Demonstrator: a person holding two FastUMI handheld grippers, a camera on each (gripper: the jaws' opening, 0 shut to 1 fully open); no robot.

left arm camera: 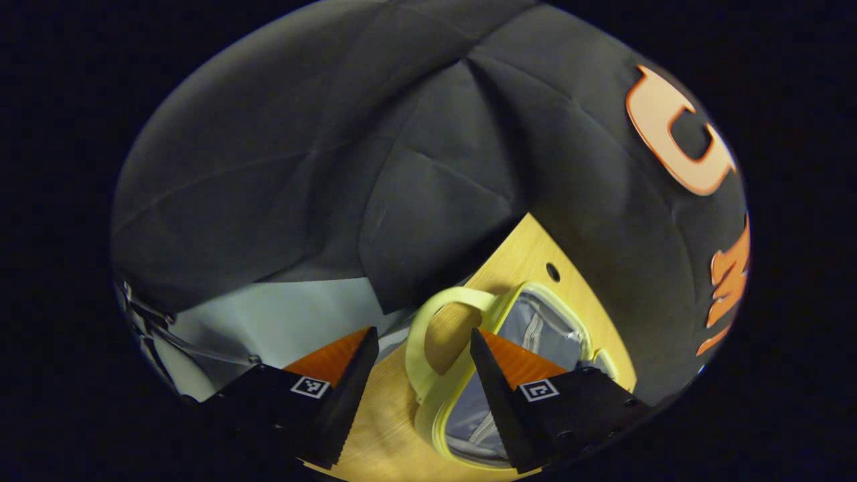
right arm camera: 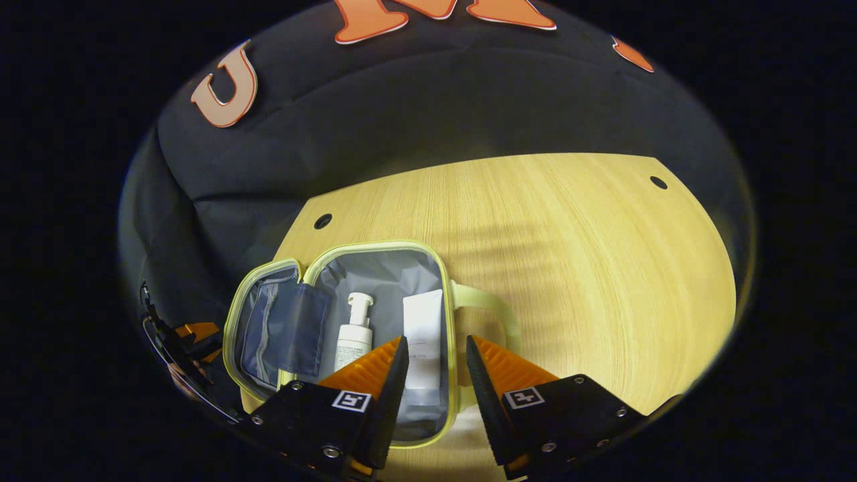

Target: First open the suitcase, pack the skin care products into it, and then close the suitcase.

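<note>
Right gripper (right arm camera: 435,375) fingers hid the tube's (right arm camera: 422,335) lower end; jaws narrowly apart, empty. Open suitcase (right arm camera: 375,268) lay just ahead, pump bottle (right arm camera: 355,335) inside. Left gripper (left arm camera: 422,375) wide, handle (left arm camera: 418,335) between.

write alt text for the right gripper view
An open yellow-trimmed suitcase lies on a wooden table, holding a white pump bottle and a white tube side by side. The right claw hangs open just above them.
</note>
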